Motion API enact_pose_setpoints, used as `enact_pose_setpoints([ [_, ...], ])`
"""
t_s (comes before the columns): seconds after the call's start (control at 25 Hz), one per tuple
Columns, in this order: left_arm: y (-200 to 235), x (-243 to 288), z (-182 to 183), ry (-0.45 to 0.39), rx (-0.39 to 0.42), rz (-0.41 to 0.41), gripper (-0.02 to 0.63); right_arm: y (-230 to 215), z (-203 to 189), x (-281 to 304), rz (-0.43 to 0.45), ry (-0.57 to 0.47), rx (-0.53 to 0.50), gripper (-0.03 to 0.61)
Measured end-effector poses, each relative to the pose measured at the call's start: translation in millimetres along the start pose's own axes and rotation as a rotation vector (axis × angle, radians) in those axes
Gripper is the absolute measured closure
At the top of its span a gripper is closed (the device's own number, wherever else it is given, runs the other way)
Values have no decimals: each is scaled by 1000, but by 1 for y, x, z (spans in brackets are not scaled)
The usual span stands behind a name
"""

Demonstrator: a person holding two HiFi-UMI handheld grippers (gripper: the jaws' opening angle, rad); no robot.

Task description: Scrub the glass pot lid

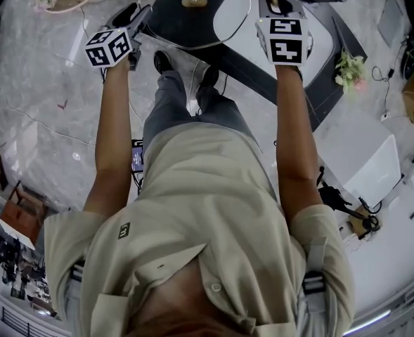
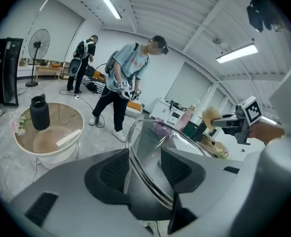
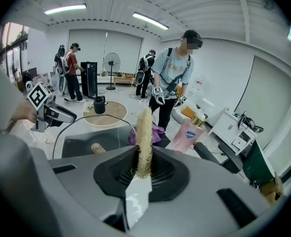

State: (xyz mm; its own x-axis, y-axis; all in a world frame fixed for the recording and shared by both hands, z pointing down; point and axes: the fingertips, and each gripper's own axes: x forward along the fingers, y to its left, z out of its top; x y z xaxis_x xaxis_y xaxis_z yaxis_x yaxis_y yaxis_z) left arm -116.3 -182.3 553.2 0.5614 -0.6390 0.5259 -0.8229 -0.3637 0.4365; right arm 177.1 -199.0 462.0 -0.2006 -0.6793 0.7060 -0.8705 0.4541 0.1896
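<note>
**Lid loose in the left jaws, scrubber off the glass**

The lid (image 1: 217, 21) is up at the near edge of the dark counter (image 1: 263, 76), wooden knob (image 1: 194, 1) on the side away from the person. From where I stand I can't tell whether its lower edge sits on the counter or hangs on a jaw.

At the lid's left edge the left gripper (image 1: 143, 14) has its jaws spread wide. The rim runs between the pads, but there is slack around it and nothing is pinched.

Just off the lid's right edge the right gripper (image 1: 270, 2) is clamped on a tan fibrous scrubber (image 3: 144, 137), which stands straight up out of the jaws. It is near the rim but not on the glass.

Beyond the lid there are a pink bottle (image 3: 188, 135) and some people working.

This looks to me like a pause between strokes, not the scrubbing itself. The next move would be to close the left jaws on the rim so the lid can't swing. Then the scrubber's broad side can be laid flat on the glass and rubbed across, keeping clear of the knob.
</note>
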Motion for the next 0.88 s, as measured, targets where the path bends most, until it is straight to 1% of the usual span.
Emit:
enact_pose_setpoints([
  [0.16,0,-20,21,-33,37,31,408,-2,6,-18,-5,-25,9,527],
  [0.32,-5,-53,51,-96,83,62,414,-4,17,-39,-7,-70,25,528],
  [0.44,-16,-84,76,-155,125,76,445,-8,29,-59,-8,-122,33,526],
  [0.56,-34,-119,103,-234,172,79,494,-10,46,-86,9,-200,51,528],
  [0.64,-49,-143,120,-290,213,75,532,-8,58,-106,25,-256,67,528],
  [0.76,-77,-176,146,-367,297,60,578,-6,75,-137,41,-337,78,528],
  [0.88,-109,-207,169,-434,400,41,597,-1,93,-167,58,-416,68,528],
])
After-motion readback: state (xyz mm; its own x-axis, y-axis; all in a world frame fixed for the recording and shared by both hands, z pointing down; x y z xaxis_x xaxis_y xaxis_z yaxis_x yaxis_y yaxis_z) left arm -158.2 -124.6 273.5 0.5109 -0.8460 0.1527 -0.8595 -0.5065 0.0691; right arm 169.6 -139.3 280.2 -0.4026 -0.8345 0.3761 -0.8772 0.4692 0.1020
